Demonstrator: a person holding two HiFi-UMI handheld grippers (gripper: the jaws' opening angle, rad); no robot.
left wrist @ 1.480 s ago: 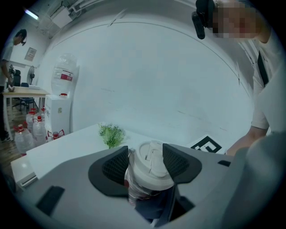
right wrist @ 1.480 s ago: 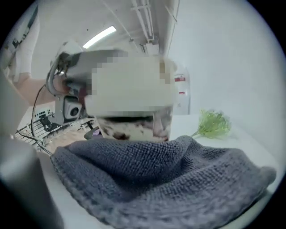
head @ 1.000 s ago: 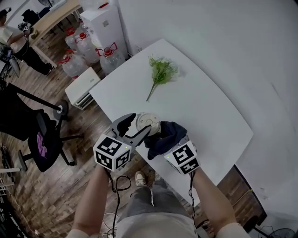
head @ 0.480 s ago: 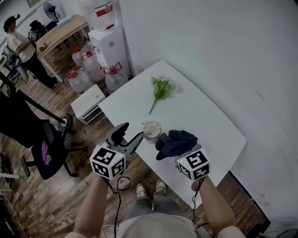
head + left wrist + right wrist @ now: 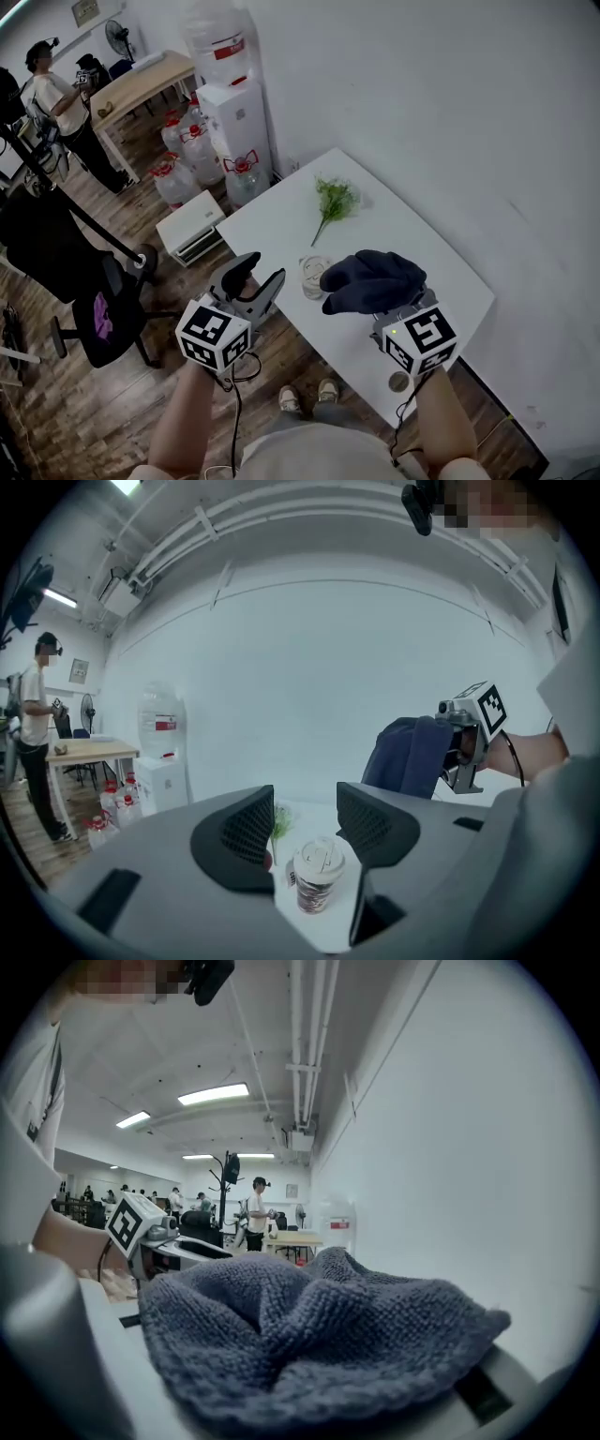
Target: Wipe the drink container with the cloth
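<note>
Cup [image 5: 314, 274] stands upright on table [image 5: 281, 220] near its front edge, lid up, long axis vertical. Left gripper [image 5: 253, 277] hangs in the air beside it. Its jaws have just been closing but are spread with nothing between them. In the left gripper view, cup [image 5: 319, 874] shows below the gap, untouched. Right gripper [image 5: 398, 314] jaws have just been closing and pinch cloth [image 5: 375, 279], bunched over them, in the air right of the cup.

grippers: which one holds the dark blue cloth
The right gripper, jaws just closed further on the dark blue knitted cloth; the left gripper, also closing, holds nothing.
</note>
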